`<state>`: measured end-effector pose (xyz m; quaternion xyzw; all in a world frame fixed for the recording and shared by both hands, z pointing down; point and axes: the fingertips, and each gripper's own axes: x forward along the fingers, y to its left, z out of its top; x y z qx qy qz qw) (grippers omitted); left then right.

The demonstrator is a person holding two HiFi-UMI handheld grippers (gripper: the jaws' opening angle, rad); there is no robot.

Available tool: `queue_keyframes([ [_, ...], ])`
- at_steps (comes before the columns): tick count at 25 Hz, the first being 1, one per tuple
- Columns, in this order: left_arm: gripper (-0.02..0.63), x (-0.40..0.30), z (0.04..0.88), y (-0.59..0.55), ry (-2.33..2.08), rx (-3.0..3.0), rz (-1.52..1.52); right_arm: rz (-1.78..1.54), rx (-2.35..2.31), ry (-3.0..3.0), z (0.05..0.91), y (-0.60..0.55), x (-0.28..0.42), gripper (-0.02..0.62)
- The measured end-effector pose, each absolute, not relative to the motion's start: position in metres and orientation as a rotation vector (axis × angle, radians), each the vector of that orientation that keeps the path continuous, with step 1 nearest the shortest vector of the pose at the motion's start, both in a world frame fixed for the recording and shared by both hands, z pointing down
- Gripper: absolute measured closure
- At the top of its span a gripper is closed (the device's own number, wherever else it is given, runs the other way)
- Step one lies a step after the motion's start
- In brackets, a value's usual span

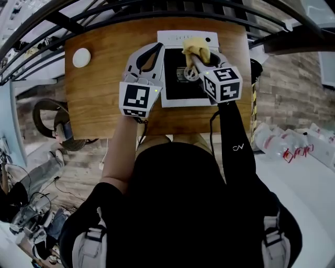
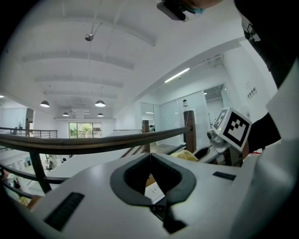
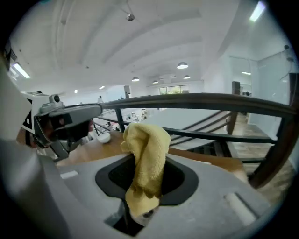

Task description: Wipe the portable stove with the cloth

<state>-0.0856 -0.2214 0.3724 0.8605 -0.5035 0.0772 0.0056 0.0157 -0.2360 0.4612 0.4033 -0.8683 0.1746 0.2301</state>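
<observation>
The portable stove point(image 1: 175, 88), white with a black top and a round burner point(image 1: 187, 74), stands on the wooden table point(image 1: 104, 89). My right gripper point(image 1: 194, 56) is over the stove's far right part, shut on a yellow cloth point(image 1: 198, 48). In the right gripper view the cloth point(image 3: 148, 140) bunches up out of the jaws of that gripper point(image 3: 145, 161). My left gripper point(image 1: 157, 48) hovers at the stove's left edge, shut on nothing. In the left gripper view its tips point(image 2: 150, 155) meet, with the cloth point(image 2: 188, 156) and the right gripper point(image 2: 219, 140) off to the right.
A small white round object point(image 1: 81, 57) lies at the table's far left. A dark railing point(image 1: 104, 15) runs just beyond the far edge. A white surface with plastic-wrapped items point(image 1: 288, 144) is to the right, and a chair point(image 1: 52, 123) is on the left.
</observation>
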Motion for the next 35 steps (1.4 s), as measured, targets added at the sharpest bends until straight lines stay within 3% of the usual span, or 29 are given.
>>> queue_keyframes([
  [6, 0.597, -0.127, 0.372, -0.202, -1.709, 2.614, 0.287, 0.507, 0.747, -2.45, 0.495, -0.194, -0.095, 0.466],
  [11, 0.597, -0.145, 0.382, -0.189, -1.746, 2.567, 0.303, 0.493, 0.653, -2.368, 0.533, -0.174, -0.124, 0.466],
  [16, 0.597, -0.116, 0.385, -0.189, -1.664, 2.613, 0.289, 0.465, 0.771, -2.312, 0.531, -0.183, -0.072, 0.466],
  [28, 0.597, -0.011, 0.378, -0.202, -1.362, 2.781, 0.219, 0.652, 1.36, -1.976, 0.543, -0.19, 0.165, 0.466],
  [31, 0.597, -0.005, 0.38, -0.199, -1.352, 2.789, 0.235, 0.675, 1.357, -2.076, 0.524, -0.189, 0.157, 0.466],
  [35, 0.597, -0.019, 0.379, -0.189, -1.415, 2.769, 0.266, 0.694, 1.175, -2.354, 0.477, -0.182, 0.086, 0.466],
])
